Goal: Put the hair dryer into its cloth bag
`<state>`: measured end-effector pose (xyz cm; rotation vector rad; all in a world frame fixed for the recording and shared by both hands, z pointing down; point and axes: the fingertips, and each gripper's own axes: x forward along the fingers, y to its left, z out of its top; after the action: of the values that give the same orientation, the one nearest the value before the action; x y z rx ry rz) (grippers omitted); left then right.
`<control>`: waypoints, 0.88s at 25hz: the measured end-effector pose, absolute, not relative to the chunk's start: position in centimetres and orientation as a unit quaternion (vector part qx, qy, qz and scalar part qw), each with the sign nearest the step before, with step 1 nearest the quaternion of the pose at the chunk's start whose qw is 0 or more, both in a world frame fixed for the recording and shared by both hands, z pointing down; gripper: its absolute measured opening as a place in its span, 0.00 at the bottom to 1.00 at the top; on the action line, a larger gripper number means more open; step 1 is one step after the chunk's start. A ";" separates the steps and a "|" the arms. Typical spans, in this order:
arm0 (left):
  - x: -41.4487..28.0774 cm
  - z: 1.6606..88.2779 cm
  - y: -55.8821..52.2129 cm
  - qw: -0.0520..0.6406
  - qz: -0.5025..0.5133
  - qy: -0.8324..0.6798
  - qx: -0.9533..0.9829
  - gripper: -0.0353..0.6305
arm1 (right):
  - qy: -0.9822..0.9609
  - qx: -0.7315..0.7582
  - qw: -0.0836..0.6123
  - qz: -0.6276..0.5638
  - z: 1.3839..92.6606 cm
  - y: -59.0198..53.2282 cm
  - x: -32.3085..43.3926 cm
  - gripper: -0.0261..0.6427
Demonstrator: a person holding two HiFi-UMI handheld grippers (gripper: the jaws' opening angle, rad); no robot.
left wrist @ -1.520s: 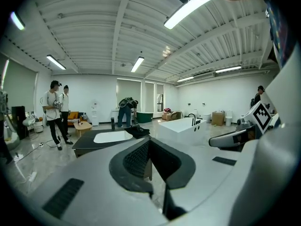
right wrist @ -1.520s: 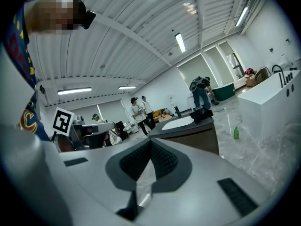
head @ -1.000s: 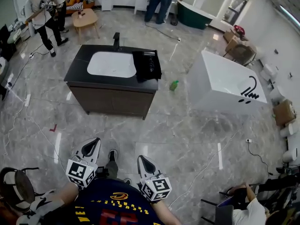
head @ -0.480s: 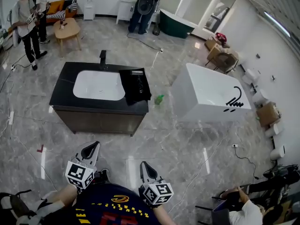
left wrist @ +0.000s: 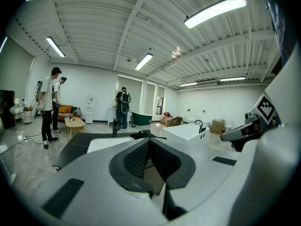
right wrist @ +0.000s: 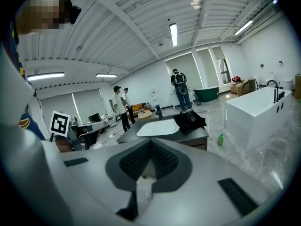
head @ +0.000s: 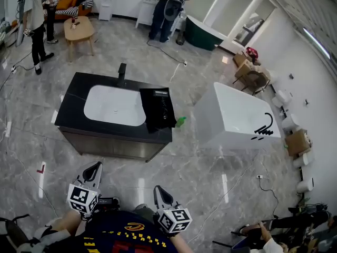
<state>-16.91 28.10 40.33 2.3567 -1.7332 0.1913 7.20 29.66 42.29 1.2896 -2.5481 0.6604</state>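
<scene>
The black cloth bag (head: 158, 116) lies spread on the right end of the bench (head: 72, 103), just beside the bench's white basin (head: 115, 105). The hair dryer (head: 165, 105) rests on top of the bag, dark against dark and hard to make out. Both tools hang over the floor on the near side of the bench, well apart from it and pointing toward it. The left hand-held gripper (head: 95, 166) has its jaws pressed together with nothing between them, and the right hand-held gripper (head: 159, 190) is likewise closed and empty.
</scene>
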 end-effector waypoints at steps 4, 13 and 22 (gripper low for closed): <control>-16.1 41.2 25.6 0.106 0.075 -0.583 0.802 0.06 | -0.864 0.431 0.101 0.240 43.4 27.0 7.2 0.03; -14.5 41.1 17.8 0.097 0.108 -0.614 0.776 0.06 | -0.880 0.392 0.077 0.257 44.0 16.1 7.9 0.03; -7.3 38.0 7.3 0.069 0.102 -0.629 0.767 0.06 | -0.893 0.350 0.050 0.279 43.9 5.1 12.9 0.03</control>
<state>-7.28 7.31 38.04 2.3099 -1.8935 0.3083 12.88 5.10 43.92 1.0674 -2.7186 0.8508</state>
